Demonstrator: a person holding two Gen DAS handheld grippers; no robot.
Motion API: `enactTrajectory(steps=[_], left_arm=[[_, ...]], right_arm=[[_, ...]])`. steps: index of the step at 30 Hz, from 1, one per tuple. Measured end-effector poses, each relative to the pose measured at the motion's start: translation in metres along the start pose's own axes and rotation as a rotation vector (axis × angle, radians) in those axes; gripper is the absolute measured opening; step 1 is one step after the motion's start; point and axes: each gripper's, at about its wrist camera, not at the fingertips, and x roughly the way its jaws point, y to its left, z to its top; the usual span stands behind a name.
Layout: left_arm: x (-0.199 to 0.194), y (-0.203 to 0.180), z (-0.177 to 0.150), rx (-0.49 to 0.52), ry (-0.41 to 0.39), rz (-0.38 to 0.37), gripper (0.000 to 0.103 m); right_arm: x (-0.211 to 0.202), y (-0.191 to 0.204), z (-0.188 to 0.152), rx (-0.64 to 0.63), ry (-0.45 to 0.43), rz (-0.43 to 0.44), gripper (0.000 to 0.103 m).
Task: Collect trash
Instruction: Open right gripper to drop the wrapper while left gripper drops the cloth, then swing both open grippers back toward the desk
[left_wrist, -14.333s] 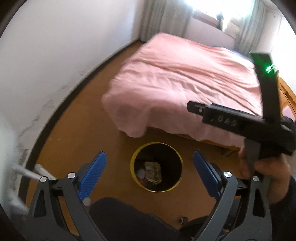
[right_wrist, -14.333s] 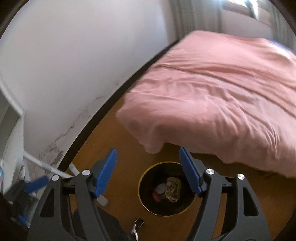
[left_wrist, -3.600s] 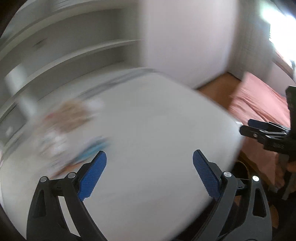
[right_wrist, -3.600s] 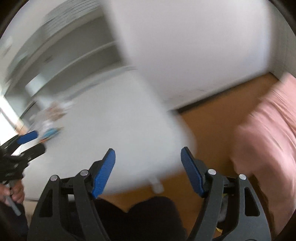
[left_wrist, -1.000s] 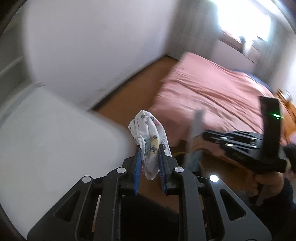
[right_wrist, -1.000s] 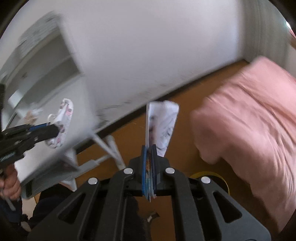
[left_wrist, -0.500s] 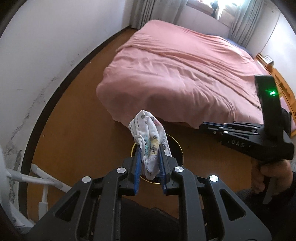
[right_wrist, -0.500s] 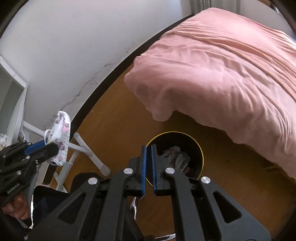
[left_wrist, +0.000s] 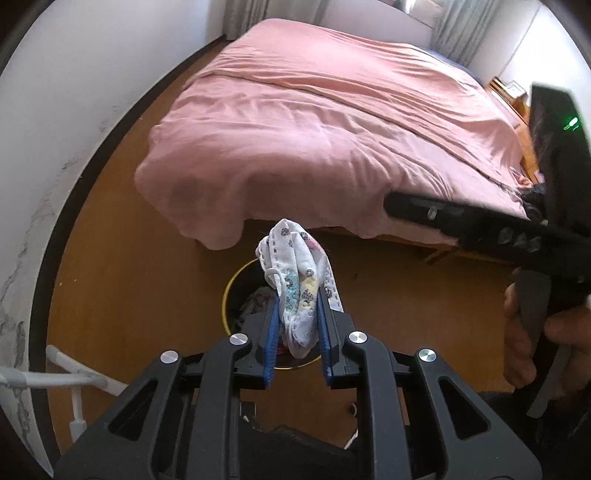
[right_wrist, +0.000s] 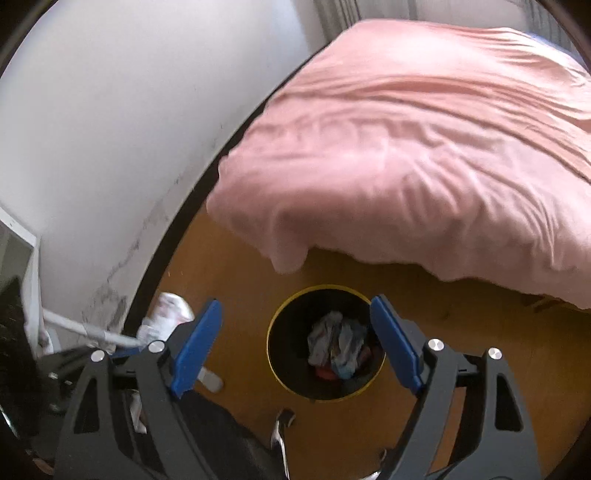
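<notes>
Left gripper (left_wrist: 297, 341) has its blue fingers (left_wrist: 272, 341) clamped on a crumpled patterned wrapper (left_wrist: 297, 291), white w/ little printed dots, sticking up out of the grip right over the bin (right_wrist: 327, 341). Bin's black w/ a yellow rim, sitting on the wood floor (right_wrist: 461, 354) just off the near corner of the pink bed (right_wrist: 424, 147). Right gripper (right_wrist: 295, 347) is above the bin too, jaws opening, fingers wide apart w/ nothing between them. Crumpled trash (right_wrist: 338, 349) already lies inside the bin. Person's hand (left_wrist: 532, 332) holds the right gripper at the right edge of the left view.
</notes>
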Motion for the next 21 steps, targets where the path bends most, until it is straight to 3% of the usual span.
enactTrajectory(steps=[1, 3, 4, 5, 13, 21], left_arm=[[0.004, -0.003, 0.002, 0.006, 0.008, -0.004, 0.019], [0.013, -0.009, 0.005, 0.021, 0.025, -0.008, 0.04], [0.016, -0.011, 0.007, 0.026, 0.028, -0.01, 0.059], [0.018, -0.014, 0.008, 0.033, 0.024, -0.01, 0.065], [0.007, -0.016, 0.007, 0.039, 0.007, 0.013, 0.069], [-0.076, 0.008, -0.015, -0.037, -0.122, 0.093, 0.091]], right_arm=[[-0.002, -0.001, 0.002, 0.009, -0.012, -0.003, 0.08], [-0.008, -0.005, 0.005, 0.031, -0.047, -0.002, 0.08], [-0.011, -0.008, 0.006, 0.044, -0.063, -0.001, 0.08], [-0.014, -0.011, 0.007, 0.059, -0.078, -0.001, 0.08], [-0.012, -0.012, 0.009, 0.062, -0.063, 0.013, 0.08], [-0.014, 0.029, 0.002, -0.087, -0.083, -0.001, 0.08]])
